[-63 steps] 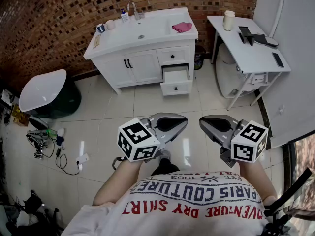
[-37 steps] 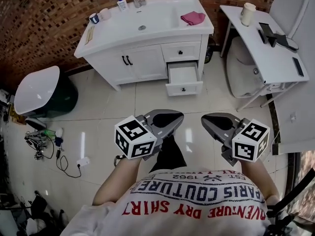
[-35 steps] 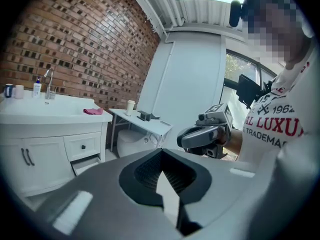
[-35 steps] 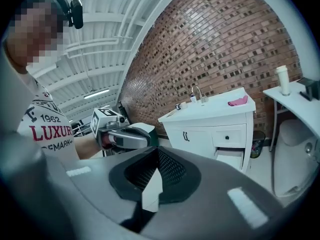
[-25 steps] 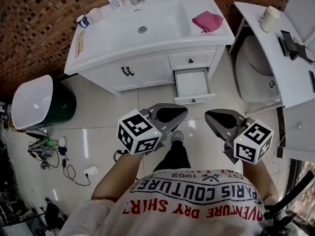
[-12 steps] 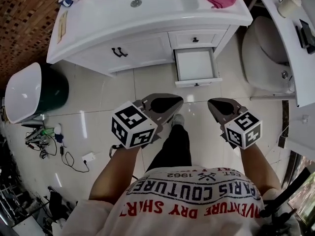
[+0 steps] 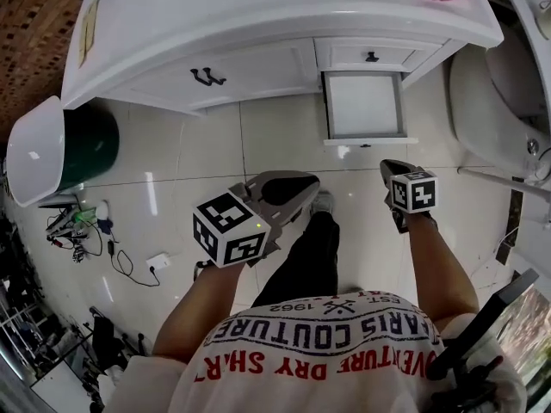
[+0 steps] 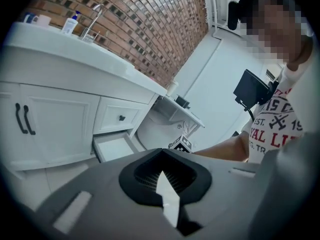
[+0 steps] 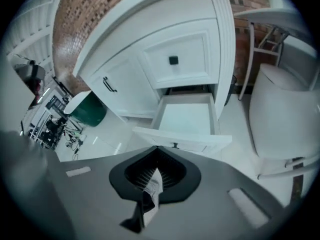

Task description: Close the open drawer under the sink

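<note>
The white vanity (image 7: 258,24) fills the top of the head view. Its lower right drawer (image 7: 363,103) is pulled out and looks empty, with the front panel (image 7: 370,141) nearest me. My right gripper (image 7: 393,170) is shut and hangs just in front of that panel, apart from it. In the right gripper view the drawer (image 9: 187,115) and its small dark knob (image 9: 175,145) lie right beyond the right gripper (image 9: 156,149). My left gripper (image 7: 300,184) is shut and empty, left of the drawer and farther back. The left gripper view shows the drawer (image 8: 112,146) past the left gripper (image 8: 161,151).
Above the open drawer is a shut drawer (image 9: 175,61) with a black knob. Cabinet doors with black handles (image 7: 207,77) are to the left. A green bin with a white lid (image 7: 52,149) stands at the left, cables (image 7: 86,231) lie on the tiles, and a white toilet (image 7: 486,84) is at the right.
I have walked up to the vanity, so the drawer is now much nearer. The right gripper has reached forward and down toward the drawer front. The left gripper stayed back.
</note>
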Demonstrator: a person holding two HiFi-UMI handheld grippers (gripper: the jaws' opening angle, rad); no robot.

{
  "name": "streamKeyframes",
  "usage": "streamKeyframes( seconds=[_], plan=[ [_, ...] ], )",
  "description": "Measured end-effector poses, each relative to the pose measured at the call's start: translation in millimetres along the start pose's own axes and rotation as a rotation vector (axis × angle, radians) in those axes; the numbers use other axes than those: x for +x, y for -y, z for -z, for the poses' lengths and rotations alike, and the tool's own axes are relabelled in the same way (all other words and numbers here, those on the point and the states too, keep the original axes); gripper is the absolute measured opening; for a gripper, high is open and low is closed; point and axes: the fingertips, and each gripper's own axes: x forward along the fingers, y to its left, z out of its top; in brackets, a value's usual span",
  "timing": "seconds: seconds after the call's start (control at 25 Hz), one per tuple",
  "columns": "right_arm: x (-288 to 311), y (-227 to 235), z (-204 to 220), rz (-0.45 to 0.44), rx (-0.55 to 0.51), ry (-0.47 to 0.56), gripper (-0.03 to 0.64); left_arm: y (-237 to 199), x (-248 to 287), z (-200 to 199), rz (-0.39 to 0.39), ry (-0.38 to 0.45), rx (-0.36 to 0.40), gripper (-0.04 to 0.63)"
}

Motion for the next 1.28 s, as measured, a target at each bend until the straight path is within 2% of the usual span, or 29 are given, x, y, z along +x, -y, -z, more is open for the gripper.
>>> streamKeyframes(
  seconds=[0.16, 0.32, 0.48, 0.72, 0.88, 1.08, 1.28],
  plan=[
    [45.4, 31.8, 14.4, 0.069, 0.062, -0.078, 0.006, -39.6, 2.1, -3.1, -0.004, -0.014, -0.035, -0.015],
    [76.3, 46.3, 23.9, 0.112, 0.106, -0.132, 0.006, -61.0, 5.5, -8.5, 0.008, -0.03, -0.054, -0.015],
    [91.8, 53.3, 22.1, 0.13, 0.162, -0.133, 0.006, -70.3, 12.1, -10.2, 0.035, -0.056, -0.044, -0.015],
    [101.6, 61.0, 11.6, 0.131, 0.239, -0.087, 0.006, -88.0, 14.1, -5.6, 0.026, -0.069, -0.059, -0.015],
    [106.6, 68.3, -8.3, 0.131, 0.23, -0.048, 0.006, -94.1, 18.0, -4.9, 0.025, -0.076, -0.074, -0.015],
    [120.3, 83.6, -56.3, 0.123, 0.264, 0.005, 0.006, -105.2, 23.3, -11.9, 0.022, -0.078, -0.079, -0.015],
    [134.3, 93.4, -93.0, 0.121, 0.251, 0.036, 0.008, -119.6, 18.9, -19.9, 0.014, -0.071, -0.08, -0.015]
  ],
)
